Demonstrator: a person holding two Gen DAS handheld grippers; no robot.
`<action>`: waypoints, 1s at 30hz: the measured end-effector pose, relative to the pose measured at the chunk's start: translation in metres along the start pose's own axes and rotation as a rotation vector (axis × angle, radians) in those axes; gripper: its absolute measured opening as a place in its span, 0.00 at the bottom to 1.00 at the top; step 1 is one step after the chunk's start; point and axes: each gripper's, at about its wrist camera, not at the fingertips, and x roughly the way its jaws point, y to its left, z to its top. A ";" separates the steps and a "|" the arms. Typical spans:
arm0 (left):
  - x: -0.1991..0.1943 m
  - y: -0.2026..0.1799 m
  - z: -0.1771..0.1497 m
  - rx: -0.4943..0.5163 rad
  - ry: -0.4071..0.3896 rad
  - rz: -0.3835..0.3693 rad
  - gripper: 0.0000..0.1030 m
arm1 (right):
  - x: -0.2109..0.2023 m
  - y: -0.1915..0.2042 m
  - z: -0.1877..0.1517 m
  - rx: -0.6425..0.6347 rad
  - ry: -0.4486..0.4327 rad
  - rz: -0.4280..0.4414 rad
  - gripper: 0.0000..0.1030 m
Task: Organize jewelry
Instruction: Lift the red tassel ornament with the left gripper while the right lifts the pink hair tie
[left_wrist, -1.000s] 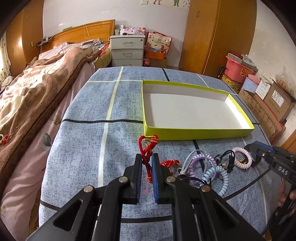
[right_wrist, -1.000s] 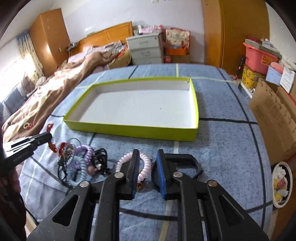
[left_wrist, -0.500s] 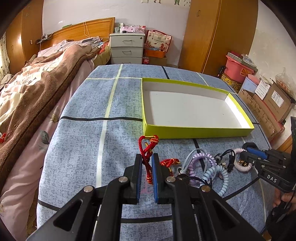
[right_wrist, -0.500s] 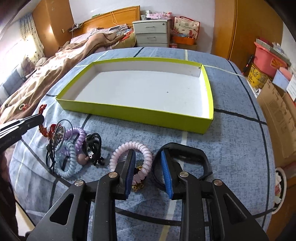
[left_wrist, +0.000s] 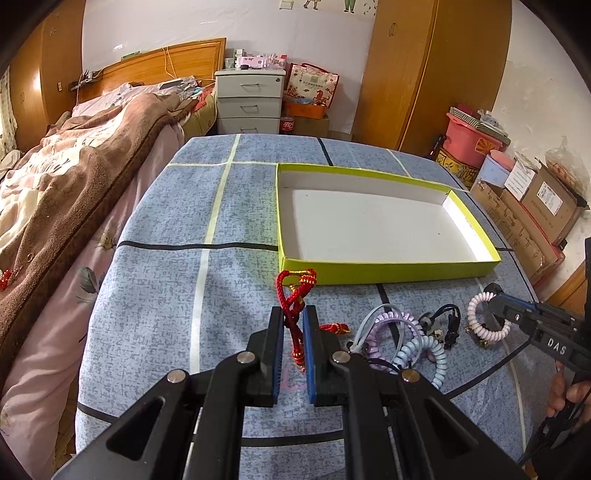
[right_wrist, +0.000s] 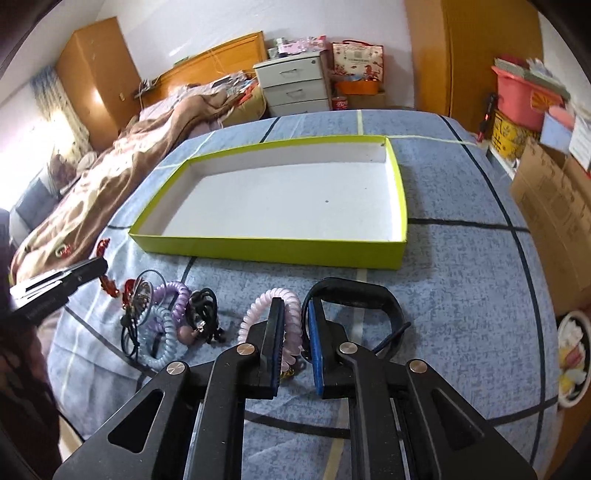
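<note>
My left gripper (left_wrist: 293, 312) is shut on a red braided cord (left_wrist: 295, 288) and holds it just above the blue cloth; it also shows at the left of the right wrist view (right_wrist: 88, 271). My right gripper (right_wrist: 294, 304) is low over a pink spiral coil bracelet (right_wrist: 258, 306). Its jaws are closing with one side of the coil between them, and a thin gap still shows beside the right pad. A shallow yellow-green box (right_wrist: 266, 251), white inside, lies empty beyond both grippers.
A tangle of lilac coil (right_wrist: 173, 299), pale blue coil (right_wrist: 162, 332) and black hair ties (right_wrist: 203, 310) lies between the grippers. A black wristband (right_wrist: 354, 291) sits right of the pink coil. A bed (left_wrist: 74, 177) flanks the table on the left and cardboard boxes (left_wrist: 546, 206) on the right.
The right gripper's jaws have narrowed around the pink coil. The left gripper keeps its hold on the red cord and has not moved.
</note>
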 end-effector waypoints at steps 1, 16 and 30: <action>0.001 -0.001 0.000 0.001 0.002 -0.003 0.10 | 0.001 0.001 -0.002 -0.004 0.007 -0.008 0.13; 0.003 -0.004 -0.005 -0.005 0.013 -0.023 0.10 | -0.007 0.012 -0.027 -0.107 0.013 -0.131 0.25; 0.004 -0.005 -0.005 -0.005 0.019 -0.020 0.10 | -0.011 0.021 -0.030 -0.159 -0.017 -0.167 0.09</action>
